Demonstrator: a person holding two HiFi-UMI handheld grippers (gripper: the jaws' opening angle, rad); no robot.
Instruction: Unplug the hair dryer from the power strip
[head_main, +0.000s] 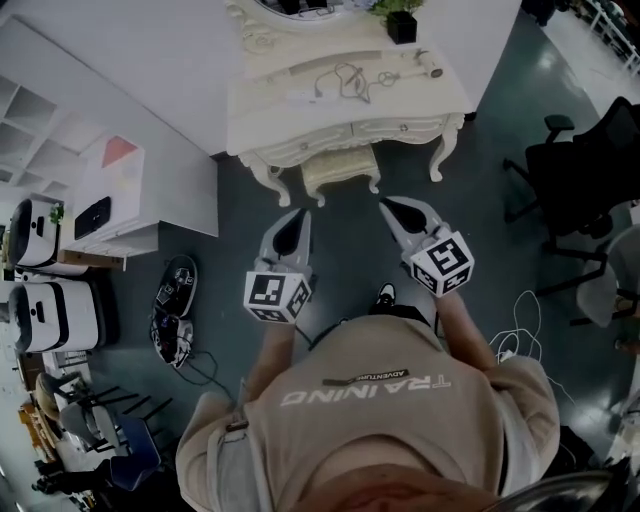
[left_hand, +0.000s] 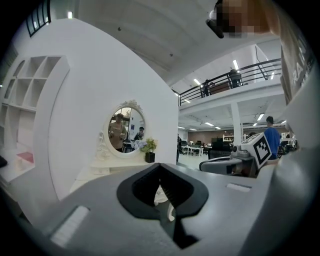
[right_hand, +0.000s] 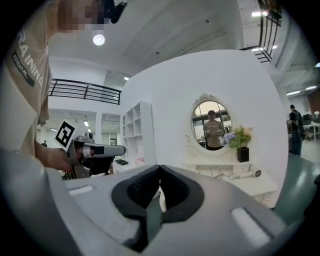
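Left gripper (head_main: 300, 215), right gripper (head_main: 386, 206) (both closed)

Two tongs: left tongs (head_main: 303, 213), right tongs (head_main: 384, 204). One surface (head_main: 260, 115). One hair dryer (right_hand: 247, 174). One stool (head_main: 340, 170). One oval mirror (right_hand: 211, 127). One potted plant (head_main: 401, 25). One black office chair (head_main: 575, 170).

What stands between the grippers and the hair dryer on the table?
Nothing visible: only floor lies ahead of the left gripper and right gripper. The stool sits tucked under the table, left of the dryer.
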